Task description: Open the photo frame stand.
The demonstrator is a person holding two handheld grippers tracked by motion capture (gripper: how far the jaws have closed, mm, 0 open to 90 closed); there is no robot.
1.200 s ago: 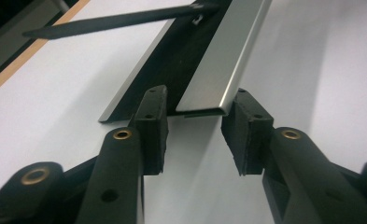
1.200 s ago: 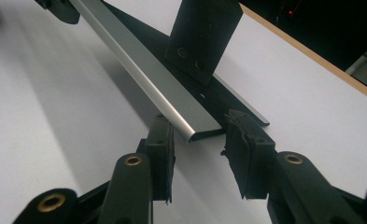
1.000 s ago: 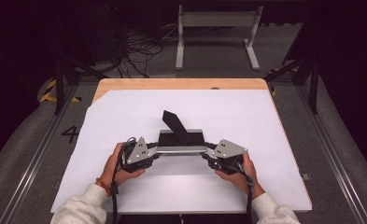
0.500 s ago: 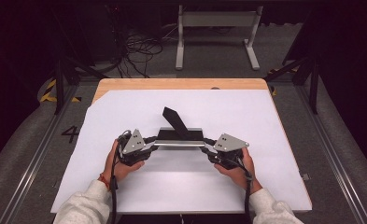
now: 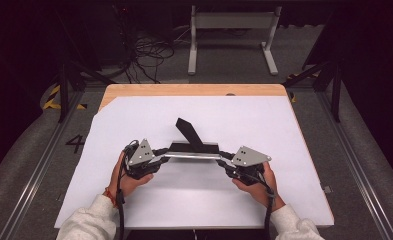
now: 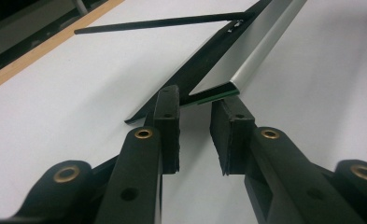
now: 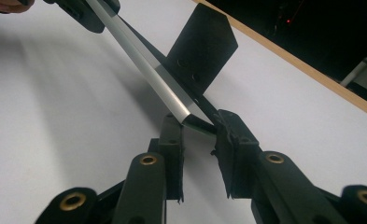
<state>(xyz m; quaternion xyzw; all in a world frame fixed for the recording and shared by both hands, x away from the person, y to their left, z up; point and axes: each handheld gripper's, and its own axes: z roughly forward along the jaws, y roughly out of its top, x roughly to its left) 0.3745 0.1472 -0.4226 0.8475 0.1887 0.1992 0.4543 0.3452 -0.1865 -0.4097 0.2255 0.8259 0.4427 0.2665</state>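
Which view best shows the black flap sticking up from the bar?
The right gripper view: the flap faces the camera, its holes visible. The high view shows the flap small, from above, slanting back. The left gripper view shows it edge-on, as a thin strip.

Matt black stand (image 5: 190, 136) with a brushed-metal rail (image 5: 193, 156) (satin sheen); wooden table (image 5: 194, 90) edge.

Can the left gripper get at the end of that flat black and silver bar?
Probably yes: the left gripper has just been closing its fingers around the flat black and silver metal bar, nothing between.
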